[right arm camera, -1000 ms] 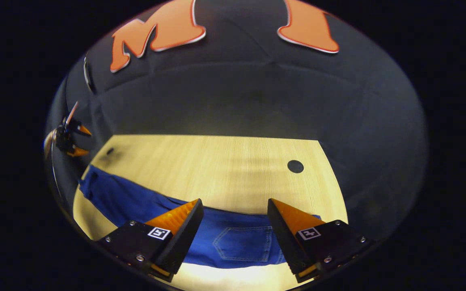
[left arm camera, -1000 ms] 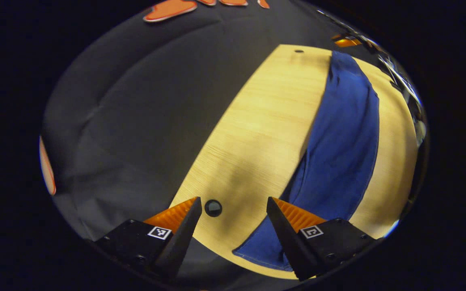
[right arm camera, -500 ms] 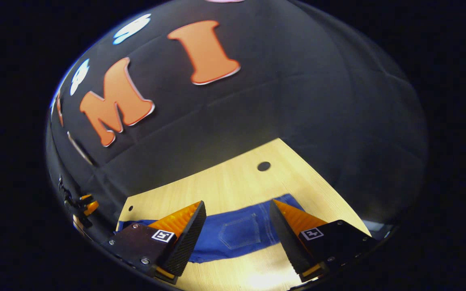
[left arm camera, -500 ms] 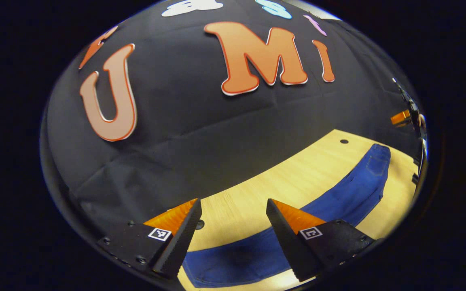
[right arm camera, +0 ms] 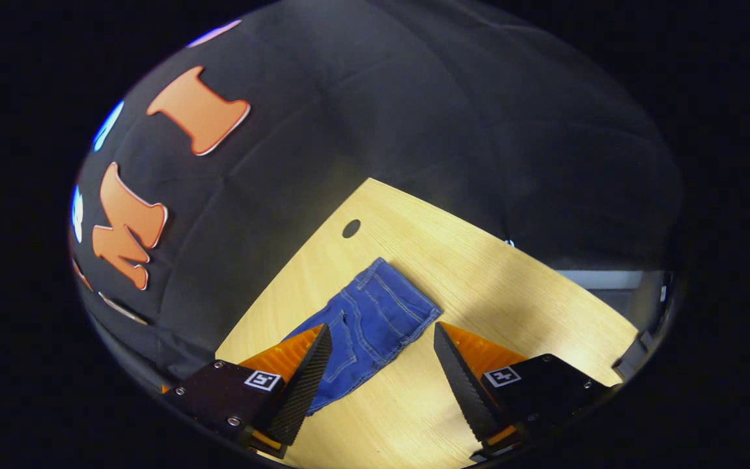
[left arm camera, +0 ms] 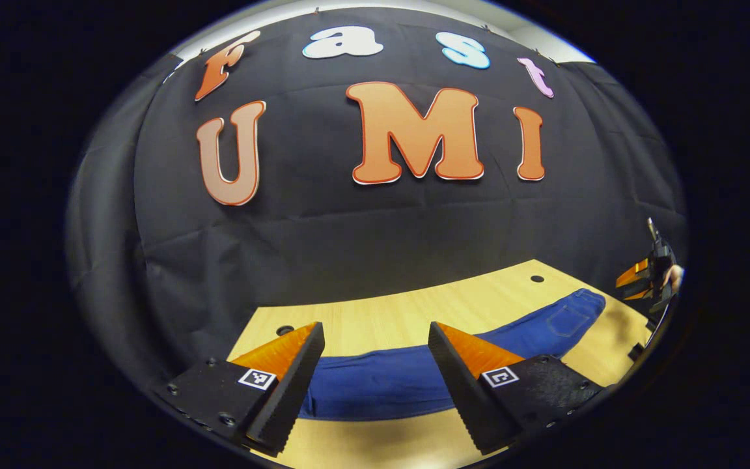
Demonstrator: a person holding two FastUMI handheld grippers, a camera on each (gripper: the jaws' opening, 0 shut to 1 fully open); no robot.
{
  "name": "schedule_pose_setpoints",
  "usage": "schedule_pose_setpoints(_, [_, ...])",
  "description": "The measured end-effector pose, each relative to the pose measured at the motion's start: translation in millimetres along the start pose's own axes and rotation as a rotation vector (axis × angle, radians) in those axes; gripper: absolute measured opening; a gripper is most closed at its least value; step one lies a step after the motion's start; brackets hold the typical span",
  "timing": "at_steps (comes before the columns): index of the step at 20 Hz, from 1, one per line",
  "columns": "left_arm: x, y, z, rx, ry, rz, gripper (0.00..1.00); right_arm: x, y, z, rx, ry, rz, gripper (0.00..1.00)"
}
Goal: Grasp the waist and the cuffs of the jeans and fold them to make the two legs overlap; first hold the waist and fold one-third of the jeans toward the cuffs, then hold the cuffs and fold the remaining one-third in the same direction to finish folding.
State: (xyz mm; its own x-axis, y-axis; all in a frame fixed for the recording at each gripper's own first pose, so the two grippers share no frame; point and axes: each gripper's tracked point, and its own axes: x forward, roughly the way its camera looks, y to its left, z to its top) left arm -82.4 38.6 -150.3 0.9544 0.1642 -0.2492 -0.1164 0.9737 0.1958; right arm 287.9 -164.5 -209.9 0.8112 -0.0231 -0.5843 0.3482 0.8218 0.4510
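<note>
The blue jeans (left arm camera: 375, 384) lie flat in one long strip across the wooden table (left arm camera: 414, 312), legs overlapped. In the left gripper view the leg part runs behind my open left gripper (left arm camera: 375, 326), which hovers above it, and the waist end with a back pocket (left arm camera: 570, 319) lies far right. There the right gripper (left arm camera: 638, 281) shows small, held by a hand. In the right gripper view the waist end of the jeans (right arm camera: 375, 312) lies just ahead of my open right gripper (right arm camera: 381, 327). Nothing sits between either pair of fingers.
The tabletop (right arm camera: 479, 273) has round cable holes (right arm camera: 351, 228) (left arm camera: 536, 279) (left arm camera: 284, 329) near its far corners. The black cloth wall stands close behind the table. A grey floor strip (right arm camera: 609, 280) shows past the table's right edge.
Both grippers swung around. The left view rose from looking down the jeans to facing the wall. The right view turned, so the waist end now lies between its fingers. Both stayed open.
</note>
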Motion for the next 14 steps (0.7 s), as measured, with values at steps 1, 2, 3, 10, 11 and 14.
schedule_pose_setpoints(1, [-3, -2, -1, -0.013, 0.000, 0.006, 0.99, 4, -5, -2, 0.024, 0.009, -0.006, 0.98])
schedule_pose_setpoints(2, [-7, -3, -3, -0.033, 0.003, 0.013, 0.99, 8, -8, -4, 0.047, 0.018, -0.016, 0.98])
schedule_pose_setpoints(3, [-10, -4, -4, -0.055, 0.005, 0.021, 0.99, 13, -11, -7, 0.066, 0.025, -0.031, 0.98])
schedule_pose_setpoints(10, [-33, 7, -13, -0.131, 0.011, 0.109, 0.99, 65, -11, -7, 0.247, 0.035, -0.036, 0.98])
schedule_pose_setpoints(11, [-35, 9, -13, -0.141, 0.012, 0.119, 0.99, 71, -9, -8, 0.249, 0.037, -0.046, 0.98])
schedule_pose_setpoints(14, [-40, 16, -17, -0.160, 0.020, 0.159, 0.99, 87, -8, -12, 0.266, 0.043, -0.099, 1.00])
